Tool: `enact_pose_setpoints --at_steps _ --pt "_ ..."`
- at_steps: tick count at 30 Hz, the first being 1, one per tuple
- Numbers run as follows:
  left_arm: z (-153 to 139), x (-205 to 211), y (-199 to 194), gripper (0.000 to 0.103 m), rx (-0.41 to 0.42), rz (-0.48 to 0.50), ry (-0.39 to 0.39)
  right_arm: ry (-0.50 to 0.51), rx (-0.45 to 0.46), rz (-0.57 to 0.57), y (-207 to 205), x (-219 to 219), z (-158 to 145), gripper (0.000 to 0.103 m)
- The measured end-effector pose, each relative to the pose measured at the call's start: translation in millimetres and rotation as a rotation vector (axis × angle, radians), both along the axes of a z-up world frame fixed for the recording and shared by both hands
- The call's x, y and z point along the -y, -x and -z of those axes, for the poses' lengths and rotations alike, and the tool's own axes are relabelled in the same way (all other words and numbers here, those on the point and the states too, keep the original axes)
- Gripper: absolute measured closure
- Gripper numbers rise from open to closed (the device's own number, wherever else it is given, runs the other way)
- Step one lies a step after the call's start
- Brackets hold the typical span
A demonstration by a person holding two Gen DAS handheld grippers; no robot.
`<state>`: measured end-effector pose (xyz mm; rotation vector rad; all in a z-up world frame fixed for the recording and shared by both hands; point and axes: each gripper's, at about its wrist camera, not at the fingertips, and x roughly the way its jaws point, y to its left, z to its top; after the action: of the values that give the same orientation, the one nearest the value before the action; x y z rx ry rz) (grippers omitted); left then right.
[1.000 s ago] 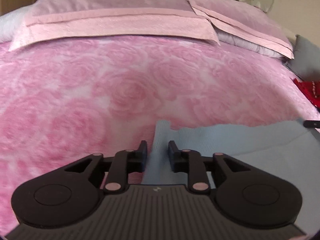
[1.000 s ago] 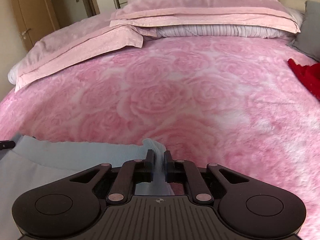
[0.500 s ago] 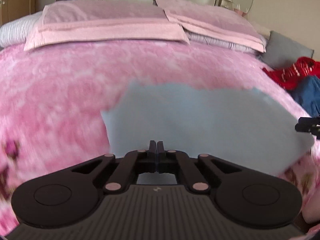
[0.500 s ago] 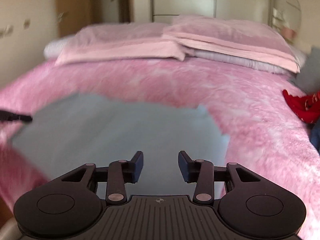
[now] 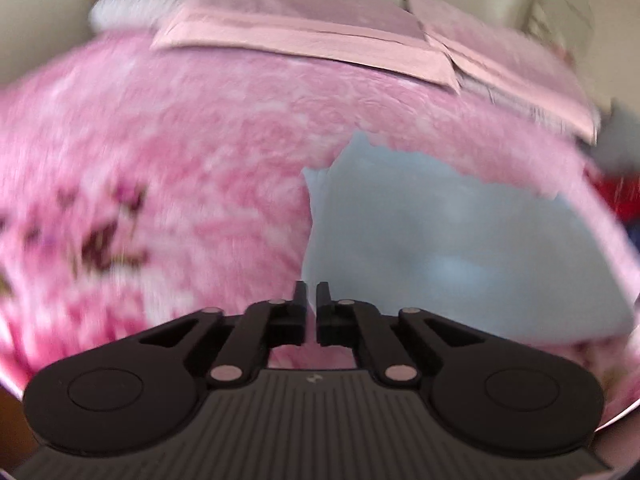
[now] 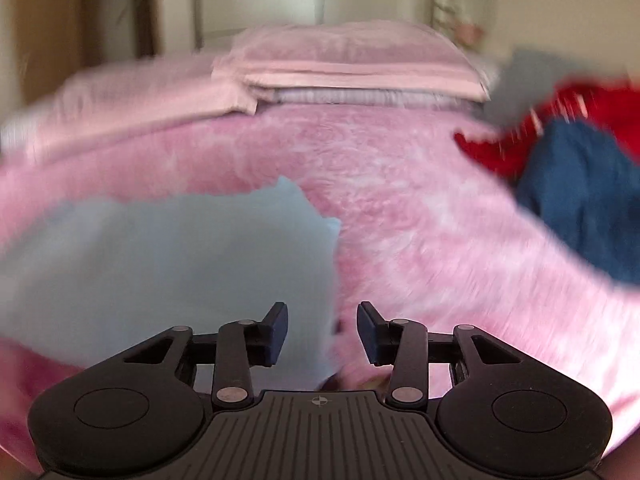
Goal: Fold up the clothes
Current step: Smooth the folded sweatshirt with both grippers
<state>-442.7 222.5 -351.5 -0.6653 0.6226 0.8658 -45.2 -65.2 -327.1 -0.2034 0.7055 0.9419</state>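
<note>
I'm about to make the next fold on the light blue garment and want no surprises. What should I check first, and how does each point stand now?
1. Left gripper free of cloth: ok, jaws nearly shut with nothing between them.
2. Right gripper free of cloth: ok, jaws apart, pads touching nothing.
3. Blue garment lying on the pink blanket: ok, it rests there, released.
4. Garment flat, edges aligned: cannot tell, both views are blurred.
5. Red and dark blue clothes clear of the garment: ok, a stretch of blanket lies between them.
6. Pillows clear of the garment: ok, they lie at the far end of the bed.
</note>
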Motion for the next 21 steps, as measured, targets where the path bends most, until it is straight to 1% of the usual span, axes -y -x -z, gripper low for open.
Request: enact_pose_setpoints --at_steps 1,2,4,5,6,7,9,10,11,13,14,15,16,17,18,21 --pt "2 1 8 0.095 0.05 -0.033 0.053 -0.054 -0.087 0.025 -1 8 -2 0.061" --pt "6 2 16 0.086 0.109 -0.066 0.115 -0.103 -0.188 0.049 -3 16 -1 0.06" --pt "16 2 28 0.077 0.217 -0.135 0.221 -0.18 -0.385 0.102 -8 30 8 0.053" --pt "22 1 31 0.076 0.266 -0.166 0.267 -0.212 -0.474 0.129 -10 35 14 0.052" --pt "30 -1 33 0.076 0.315 -0.196 0.314 -0.24 -0.534 0.154 -13 39 21 0.052" --pt "36 -3 35 0.075 0.358 -0.23 0.354 -0.26 -0.575 0.186 -17 41 27 0.052" --pt "48 -8 36 0.069 0.441 -0.287 0.414 -0.302 -0.627 0.235 -26 40 35 0.052" --pt "54 -11 35 0.066 0.469 -0.312 0.439 -0.326 -0.647 0.257 -33 39 38 0.052" --pt "59 -13 34 0.064 0.485 -0.34 0.461 -0.349 -0.67 0.28 -38 37 41 0.052" --pt "67 -17 30 0.066 0.521 -0.368 0.479 -0.364 -0.709 0.316 -48 33 49 0.052" --pt "67 -19 26 0.079 0.504 -0.366 0.466 -0.372 -0.728 0.334 -53 30 53 0.052" --pt "66 -20 22 0.084 0.469 -0.36 0.444 -0.369 -0.738 0.349 -58 28 56 0.064" --pt "63 -21 18 0.087 0.434 -0.348 0.416 -0.329 -0.713 0.352 -60 26 55 0.082" --pt "58 -20 15 0.088 0.403 -0.327 0.381 -0.297 -0.689 0.352 -63 24 54 0.083" --pt "52 -19 11 0.088 0.373 -0.303 0.343 -0.288 -0.665 0.338 -64 24 51 0.087" --pt "41 -11 -2 0.088 0.249 -0.217 0.231 -0.267 -0.589 0.301 -66 21 41 0.088"
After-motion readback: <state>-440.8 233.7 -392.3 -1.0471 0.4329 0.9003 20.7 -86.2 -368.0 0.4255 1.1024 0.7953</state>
